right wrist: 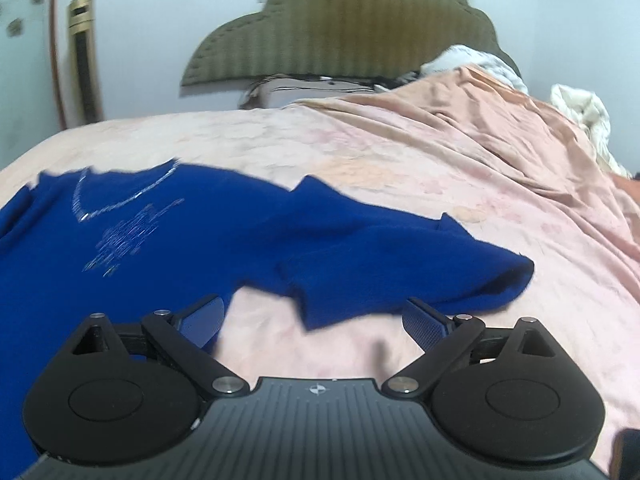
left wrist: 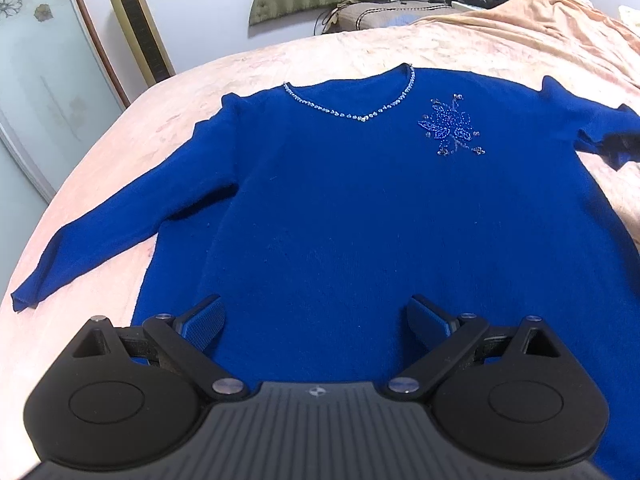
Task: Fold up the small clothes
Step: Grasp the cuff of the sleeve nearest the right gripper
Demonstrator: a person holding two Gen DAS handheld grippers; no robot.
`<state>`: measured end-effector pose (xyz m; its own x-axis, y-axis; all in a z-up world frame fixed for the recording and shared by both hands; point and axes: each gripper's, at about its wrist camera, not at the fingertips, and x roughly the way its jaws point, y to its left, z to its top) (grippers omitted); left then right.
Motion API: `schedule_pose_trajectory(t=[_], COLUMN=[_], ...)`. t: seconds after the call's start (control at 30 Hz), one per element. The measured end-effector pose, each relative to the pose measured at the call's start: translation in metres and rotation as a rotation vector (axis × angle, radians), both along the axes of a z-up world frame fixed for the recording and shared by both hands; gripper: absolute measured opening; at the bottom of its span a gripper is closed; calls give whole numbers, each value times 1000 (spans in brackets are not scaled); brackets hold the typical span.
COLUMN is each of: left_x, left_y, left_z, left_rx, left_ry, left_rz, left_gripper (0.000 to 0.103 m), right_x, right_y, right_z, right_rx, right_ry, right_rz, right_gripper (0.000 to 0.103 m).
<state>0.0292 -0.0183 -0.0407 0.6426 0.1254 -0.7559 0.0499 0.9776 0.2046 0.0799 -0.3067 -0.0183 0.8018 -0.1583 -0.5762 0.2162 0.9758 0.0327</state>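
Note:
A royal blue sweater lies face up on the bed, with a beaded V neckline and a beaded flower on the chest. Its left sleeve is stretched out flat. Its right sleeve is bunched and folded back on itself. My left gripper is open and empty, above the sweater's lower body. My right gripper is open and empty, just short of the bunched right sleeve, over the sheet.
The bed has a pink sheet with a rumpled orange blanket at the far right. A padded headboard and a pillow are at the far end. A gold tower appliance stands left of the bed.

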Motion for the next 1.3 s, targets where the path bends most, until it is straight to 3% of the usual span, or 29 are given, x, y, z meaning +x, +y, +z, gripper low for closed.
schedule_pose_trajectory(t=[0.13,0.23,0.3,0.37,0.4,0.43,0.6,0.87,1.1,1.2,1.23,1.3], left_x=[1,4,5,4,4,5,8,8,8,8,8,8], left_y=[0,1,2,4,4,5,10,10,11,11,11,11], left_z=[-2,-4,-5,-4,-5,-5,-8,-9,-10,-10,-10,-10], left_rx=[10,7,1,1,3,4,-17,-23,-27,-28,-28,-30], left_ry=[5,18,23,20,20,22,32,37,38,38,38,40], left_rz=[-3,2,3,-1,1,4,15,25,27,27,27,29], left_gripper=[98,98,98,98,98,98,98,99,98,98,99,99], right_x=[27,46,52,49,47,43,17,-28,-47,-55,-60,-65], right_y=[-7,-1,-1,-12,-19,-25,-87,-200,-268,-281,-280,-273], right_z=[-9,-18,-25,-25,-24,-23,-9,17,-18,-47,-53,-59], right_rx=[18,-47,-97,-60,-47,-43,137,198,402,610,668,716], right_ry=[22,42,62,40,32,24,-62,-189,-167,-180,-212,-264], right_rz=[-34,-31,-48,-75,-99,-122,-216,-527,-694,-728,-726,-715], right_gripper=[90,87,68,36,28,12,13,14,15,38,51,58])
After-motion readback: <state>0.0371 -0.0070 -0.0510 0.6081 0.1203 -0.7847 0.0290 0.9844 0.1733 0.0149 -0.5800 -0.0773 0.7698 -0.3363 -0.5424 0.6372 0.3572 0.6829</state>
